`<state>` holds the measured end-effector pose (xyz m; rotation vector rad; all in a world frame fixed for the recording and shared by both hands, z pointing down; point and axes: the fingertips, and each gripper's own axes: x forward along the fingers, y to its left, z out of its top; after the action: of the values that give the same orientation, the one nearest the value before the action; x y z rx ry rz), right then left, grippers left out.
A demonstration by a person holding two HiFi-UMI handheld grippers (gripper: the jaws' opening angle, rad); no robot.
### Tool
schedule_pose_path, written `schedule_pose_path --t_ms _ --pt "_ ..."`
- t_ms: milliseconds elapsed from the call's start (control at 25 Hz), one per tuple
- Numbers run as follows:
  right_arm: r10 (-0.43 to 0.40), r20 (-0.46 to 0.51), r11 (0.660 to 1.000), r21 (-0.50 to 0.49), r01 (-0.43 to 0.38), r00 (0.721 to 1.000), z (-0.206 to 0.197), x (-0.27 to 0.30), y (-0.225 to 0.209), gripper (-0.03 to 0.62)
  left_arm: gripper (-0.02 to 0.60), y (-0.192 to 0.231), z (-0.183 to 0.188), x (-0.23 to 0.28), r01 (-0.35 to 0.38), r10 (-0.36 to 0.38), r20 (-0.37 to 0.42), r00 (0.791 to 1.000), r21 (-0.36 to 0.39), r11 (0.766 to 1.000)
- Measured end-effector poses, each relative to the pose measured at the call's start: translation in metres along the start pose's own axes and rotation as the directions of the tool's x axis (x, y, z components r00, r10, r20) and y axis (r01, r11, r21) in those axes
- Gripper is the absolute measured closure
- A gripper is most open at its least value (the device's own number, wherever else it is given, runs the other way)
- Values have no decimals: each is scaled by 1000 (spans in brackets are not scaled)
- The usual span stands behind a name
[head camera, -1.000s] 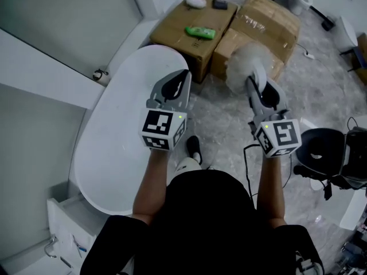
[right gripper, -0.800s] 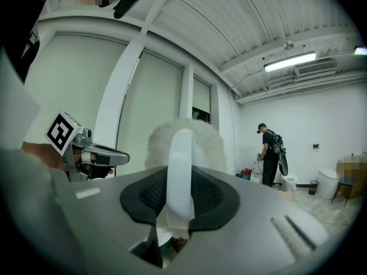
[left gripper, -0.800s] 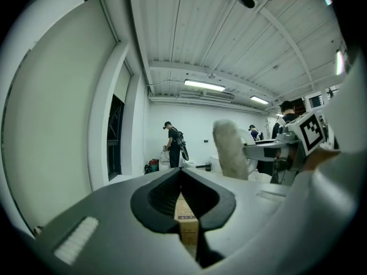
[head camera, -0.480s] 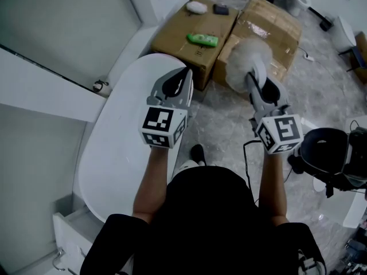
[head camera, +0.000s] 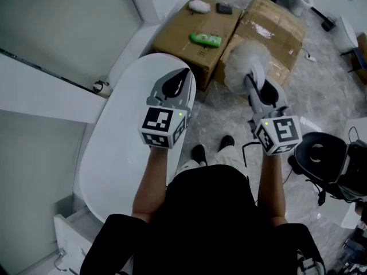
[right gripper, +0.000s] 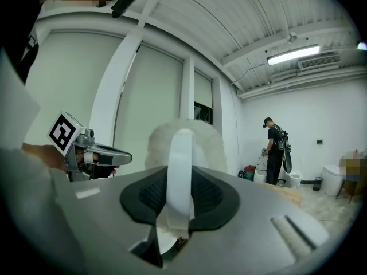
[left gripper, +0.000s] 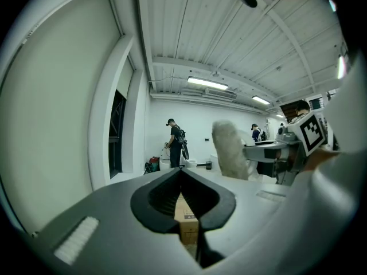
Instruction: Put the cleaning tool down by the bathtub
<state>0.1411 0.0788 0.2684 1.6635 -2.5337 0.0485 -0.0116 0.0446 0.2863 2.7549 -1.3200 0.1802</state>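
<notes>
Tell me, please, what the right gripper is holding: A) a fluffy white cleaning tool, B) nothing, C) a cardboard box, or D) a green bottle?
A: the right gripper has its jaws closed on the white handle of the fluffy cleaning tool.

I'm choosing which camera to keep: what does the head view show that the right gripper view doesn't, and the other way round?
Only the head view: the white bathtub, a green item and the person's shoes. Only the right gripper view: a person standing far off, the ceiling light, and the fingers closed on the white handle. Both: the fluffy cleaning tool, held by the right gripper, and the left gripper beside it.
</notes>
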Motion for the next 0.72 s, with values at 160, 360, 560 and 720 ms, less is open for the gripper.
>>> schedule_pose_path --t_ms 160,360,560,720 --pt "8 2 1000 1 -8 1000 -1 6 -4 500 583 4 -1 4 -9 9 -1 1000 4 1000" --pt "36 12 999 -5 -36 999 1 24 -16 500 583 15 2 18 -43 42 6 999 1 999" --pt "80 16 997 -14 -80 997 7 44 -29 500 583 23 7 34 -81 81 3 997 5 997" --pt "108 17 994 -15 -108 994 12 68 -48 500 583 31 14 57 -107 107 10 994 -4 994"
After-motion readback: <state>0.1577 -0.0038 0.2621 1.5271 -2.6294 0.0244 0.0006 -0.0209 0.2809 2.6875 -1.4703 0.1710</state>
